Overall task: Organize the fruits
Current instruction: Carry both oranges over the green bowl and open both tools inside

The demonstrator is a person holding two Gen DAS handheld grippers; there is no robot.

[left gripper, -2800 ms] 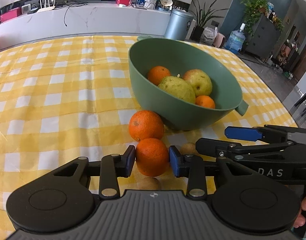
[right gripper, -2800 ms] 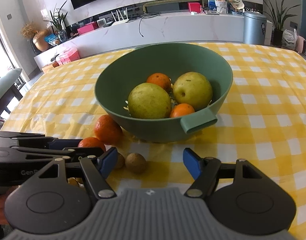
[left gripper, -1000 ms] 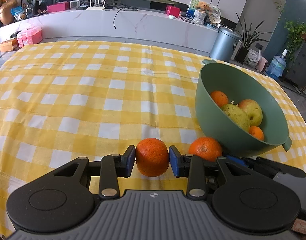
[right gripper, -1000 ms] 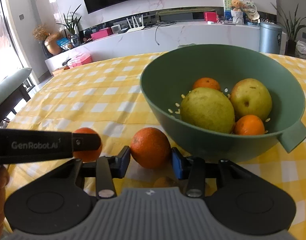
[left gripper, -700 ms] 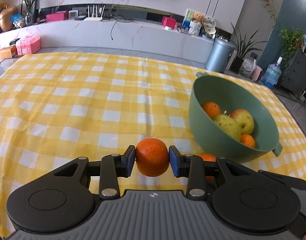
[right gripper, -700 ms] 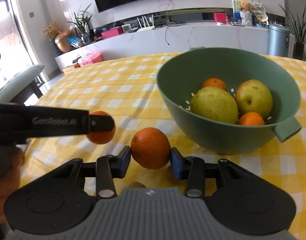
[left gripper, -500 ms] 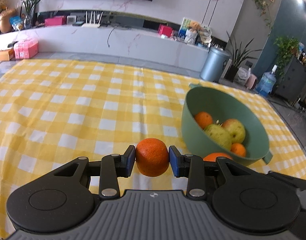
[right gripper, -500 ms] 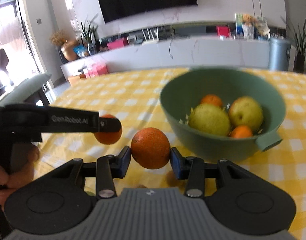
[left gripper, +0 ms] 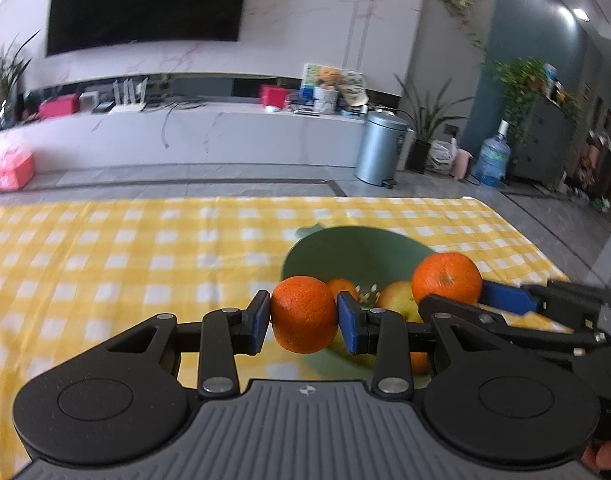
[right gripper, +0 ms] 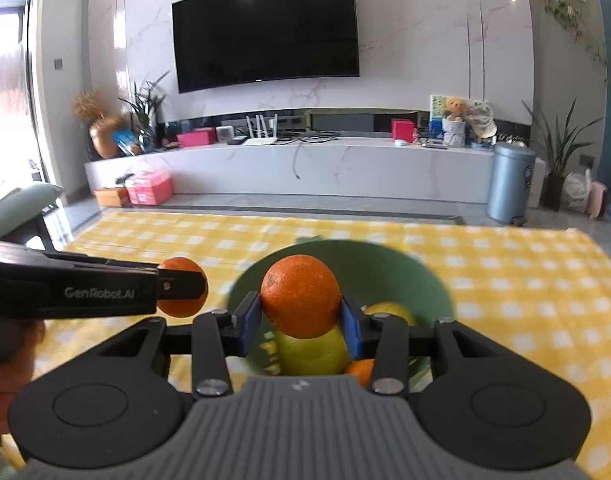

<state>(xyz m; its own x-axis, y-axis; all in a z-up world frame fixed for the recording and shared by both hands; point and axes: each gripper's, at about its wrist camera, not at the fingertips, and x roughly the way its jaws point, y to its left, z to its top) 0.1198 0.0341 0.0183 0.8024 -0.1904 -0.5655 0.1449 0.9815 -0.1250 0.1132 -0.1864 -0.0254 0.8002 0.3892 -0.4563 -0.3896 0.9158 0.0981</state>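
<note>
My left gripper (left gripper: 304,315) is shut on an orange (left gripper: 303,314), held in the air just left of the green bowl (left gripper: 345,248). In the right wrist view my right gripper (right gripper: 300,305) is shut on a second orange (right gripper: 300,295), raised over the green bowl (right gripper: 421,280). The same right gripper (left gripper: 455,295) shows from the side in the left wrist view with its orange (left gripper: 446,278). The left gripper (right gripper: 181,287) appears at the left with its orange (right gripper: 182,305) partly hidden. Inside the bowl lie pears (right gripper: 311,350) and small oranges (left gripper: 343,288).
A yellow and white checked cloth (left gripper: 105,264) covers the table. Beyond its far edge are a long white counter (right gripper: 305,164), a grey bin (right gripper: 509,184) and potted plants. A hand (right gripper: 9,360) holds the left tool.
Both grippers have risen with their oranges and tilted up, so the room's wall and television now fill the upper views. The bowl now lies lower in both views, right under the right gripper's orange.
</note>
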